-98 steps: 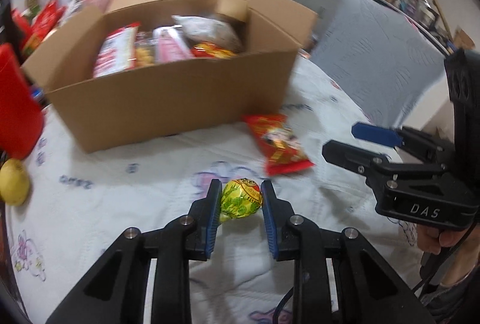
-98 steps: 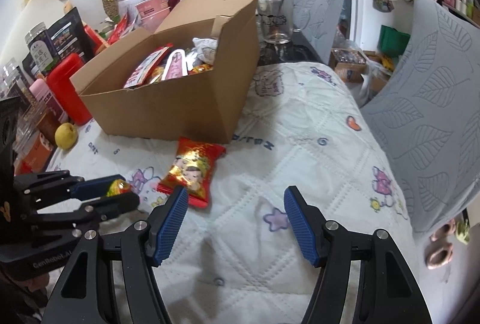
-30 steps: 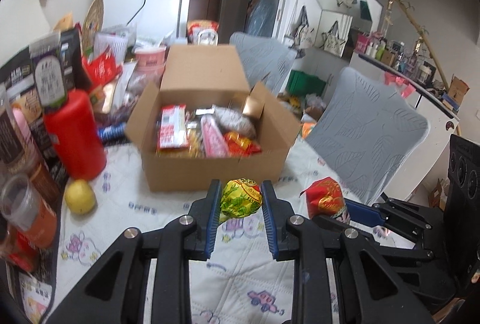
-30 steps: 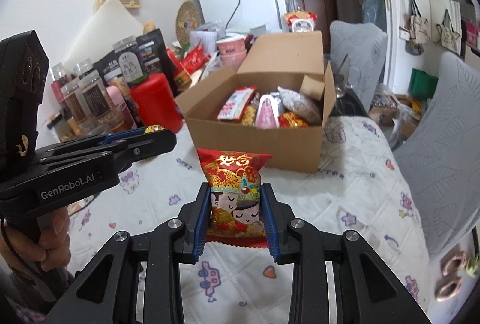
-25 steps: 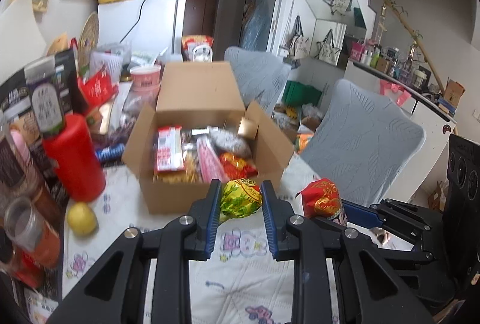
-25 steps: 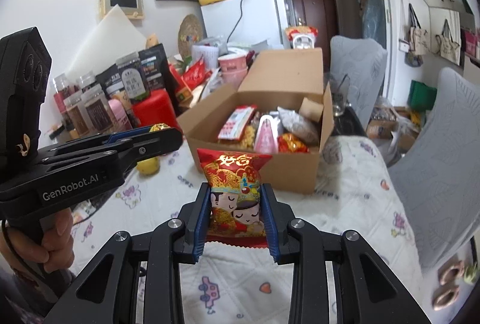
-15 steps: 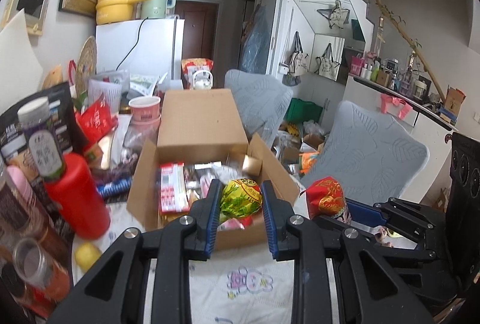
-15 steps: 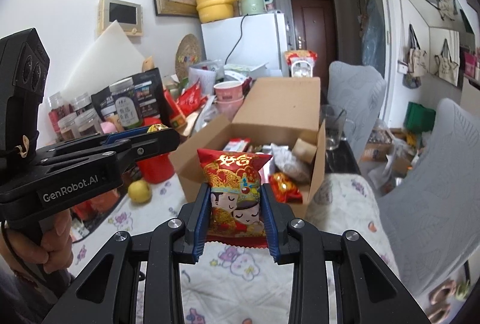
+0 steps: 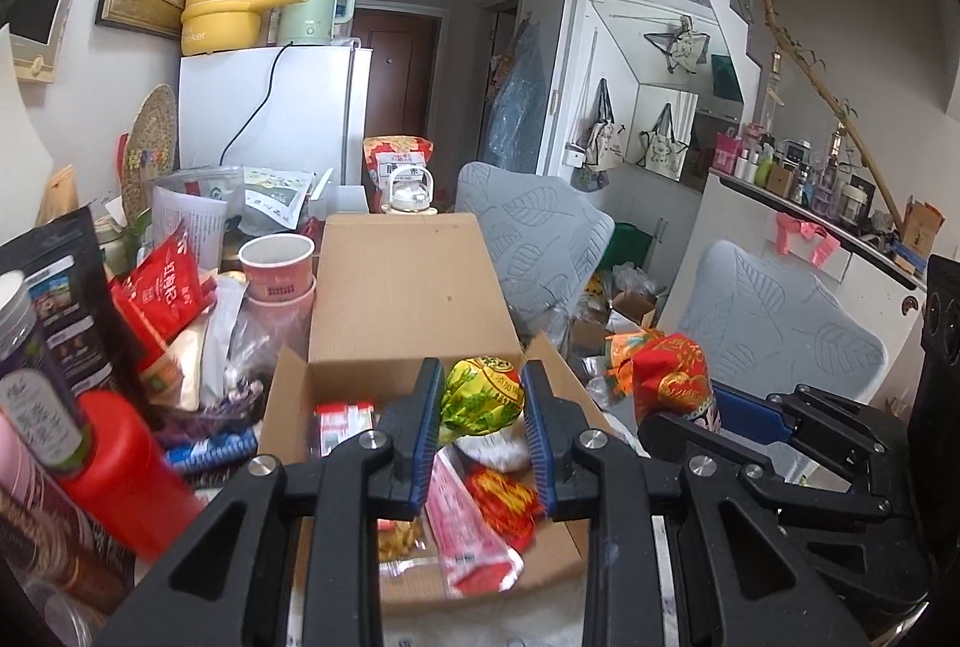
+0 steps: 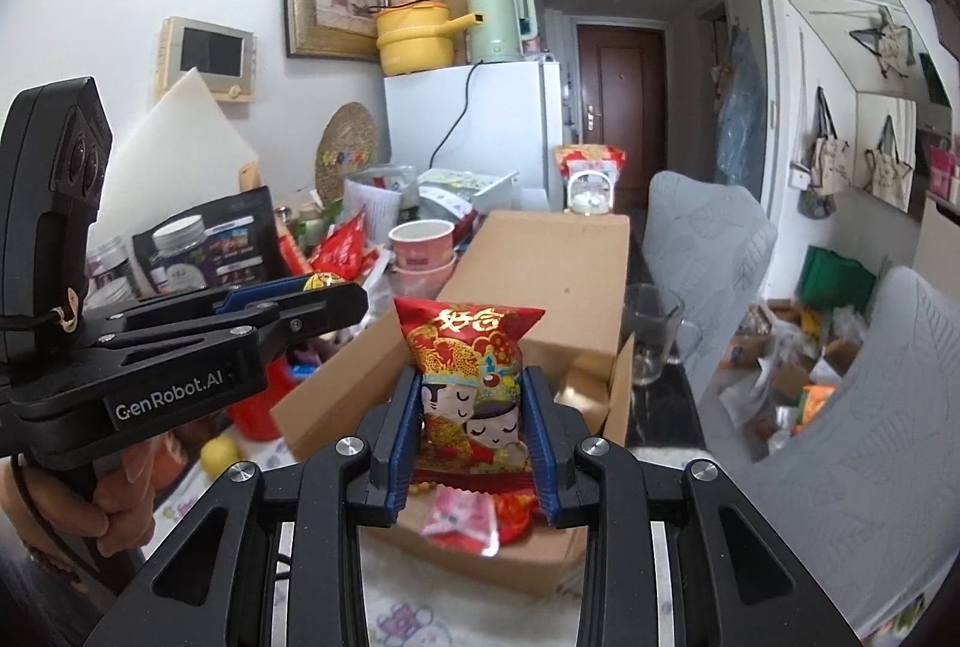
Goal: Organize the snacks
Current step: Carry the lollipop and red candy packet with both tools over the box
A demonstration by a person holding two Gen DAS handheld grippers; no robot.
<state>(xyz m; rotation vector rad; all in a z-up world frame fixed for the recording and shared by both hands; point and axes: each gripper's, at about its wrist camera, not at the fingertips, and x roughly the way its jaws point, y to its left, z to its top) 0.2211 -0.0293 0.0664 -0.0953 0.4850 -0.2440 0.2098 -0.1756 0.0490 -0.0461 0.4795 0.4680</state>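
An open cardboard box (image 9: 414, 299) holding several snack packets stands on the table; it also shows in the right wrist view (image 10: 558, 263). My left gripper (image 9: 480, 401) is shut on a round green-and-yellow wrapped snack (image 9: 480, 395), held over the box's opening. My right gripper (image 10: 471, 407) is shut on a red snack packet with cartoon faces (image 10: 468, 377), held above the box's near edge. The right gripper and its packet (image 9: 672, 371) show at the right of the left wrist view. The left gripper (image 10: 324, 296) shows at the left of the right wrist view.
A red canister (image 9: 120, 461), jars, pink paper cups (image 9: 279, 263) and bags crowd the table left of the box. A lemon (image 10: 219, 452) lies by the box. A glass mug (image 10: 651, 341) stands to its right. Grey chairs (image 9: 540, 239) stand behind and right.
Both grippers have risen and moved forward with their snacks, from just above the tablecloth to over the box. The box now sits lower and closer in both views.
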